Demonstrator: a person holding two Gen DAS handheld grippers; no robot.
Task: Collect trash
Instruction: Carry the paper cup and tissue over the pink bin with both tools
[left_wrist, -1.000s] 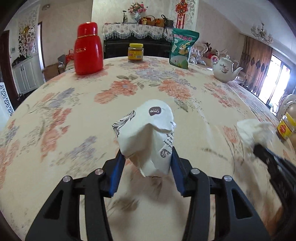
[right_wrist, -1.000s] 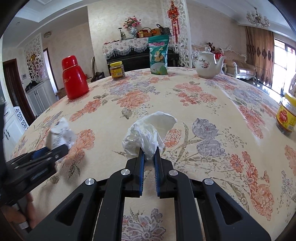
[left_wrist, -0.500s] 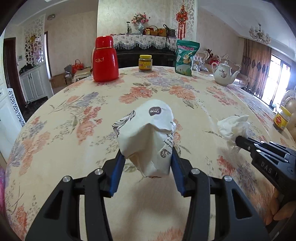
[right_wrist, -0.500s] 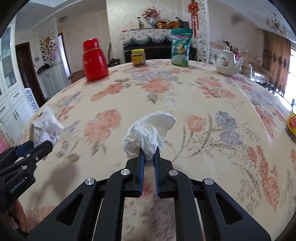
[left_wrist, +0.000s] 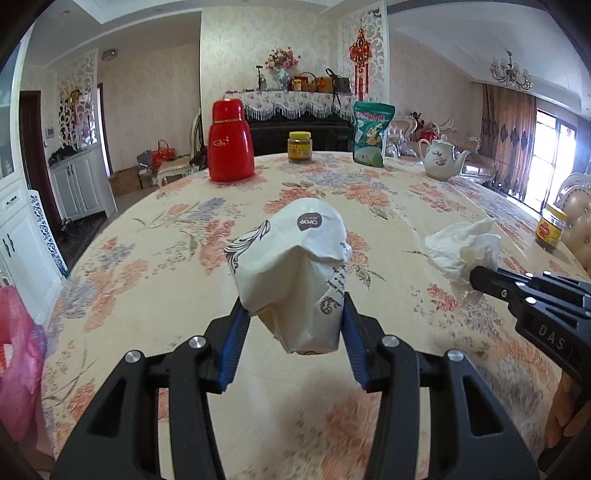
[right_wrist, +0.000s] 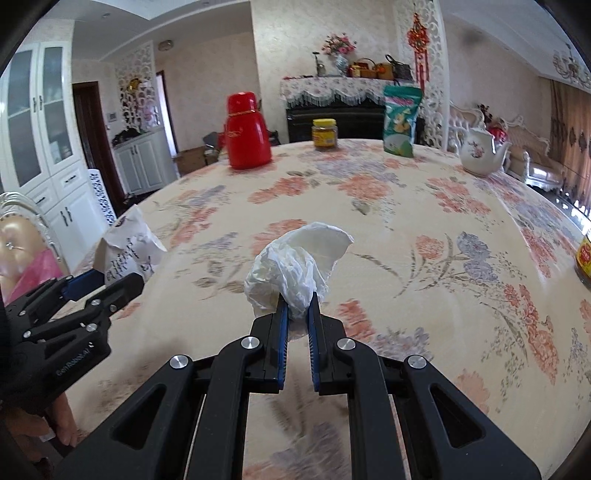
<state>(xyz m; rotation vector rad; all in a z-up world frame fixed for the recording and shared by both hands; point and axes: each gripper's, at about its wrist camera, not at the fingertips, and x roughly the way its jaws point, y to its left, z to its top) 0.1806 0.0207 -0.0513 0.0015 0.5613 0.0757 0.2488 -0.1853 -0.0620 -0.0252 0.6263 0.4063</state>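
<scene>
Two pieces of trash are held above the flowered worktop (left_wrist: 155, 266), one in each tool. The left tool (left_wrist: 293, 334) clamps a crumpled white paper wrapper (left_wrist: 291, 266) with dark printed scrollwork and a round logo; its blue-padded fingers (left_wrist: 232, 347) press on either side of the wrapper's lower end, and the bulk of the paper stands up above them. The right tool (right_wrist: 297, 317) is closed almost fully on a wad of thin white tissue-like material (right_wrist: 295, 266), which puffs out above the narrow gap between its blue pads (right_wrist: 282, 332).

Seen from the left wrist, the right tool (left_wrist: 476, 282) reaches in from the right edge with its white wad (left_wrist: 461, 251) at the tip, to the right of the wrapper and apart from it. From the right wrist, the left tool (right_wrist: 107, 280) comes in from the left edge with the wrapper (right_wrist: 127, 251) sticking up from it.

At the far side of the worktop stand a red thermos (left_wrist: 231, 142), a small yellow-lidded jar (left_wrist: 300, 147), a green snack bag (left_wrist: 371, 134) and a white floral teapot (left_wrist: 441, 160), all well apart from the tools. Another yellow-lidded jar (left_wrist: 550, 229) sits near the right edge. A pink plastic bag (left_wrist: 16, 362) shows at the lower left, beside the worktop edge.
</scene>
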